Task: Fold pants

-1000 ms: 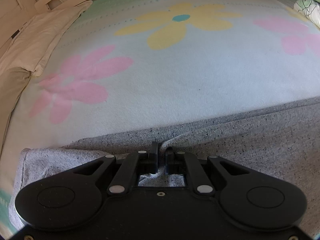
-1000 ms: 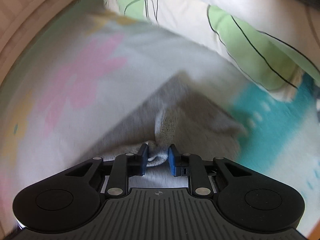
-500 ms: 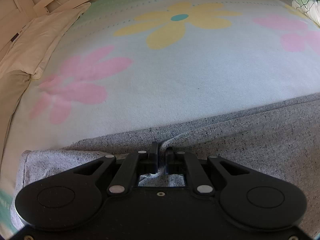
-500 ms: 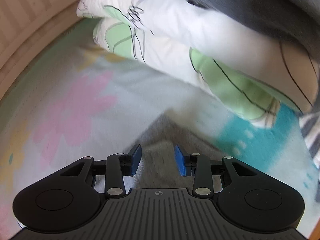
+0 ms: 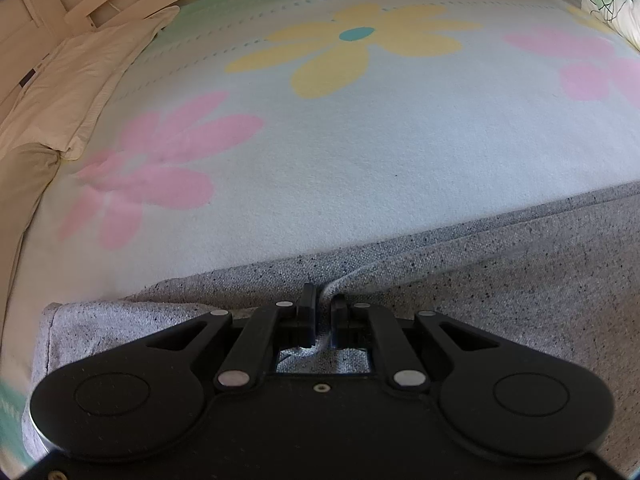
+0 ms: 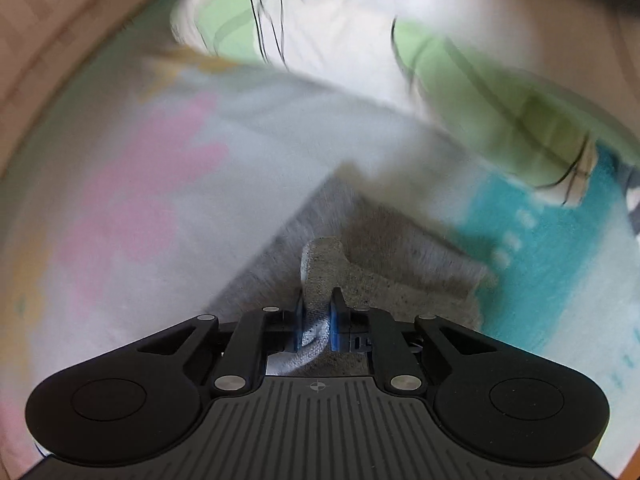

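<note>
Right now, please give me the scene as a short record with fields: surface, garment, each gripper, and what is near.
surface: flowered blanket on a bed
garment: grey pants, lying flat on the blanket
left gripper: jaws shut on a pinched ridge of the pants
right gripper: jaws shut on a bunched fold of the pants
near: leaf-print pillow beyond the pants; cream bedding at the left edge
image quality: right wrist view blurred

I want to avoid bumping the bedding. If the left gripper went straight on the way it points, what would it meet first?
The left gripper, shut on the speckled grey pants, would cross their far edge, then skim the pale flower-print blanket. Nothing upright shows ahead, though depth is unclear.
</note>
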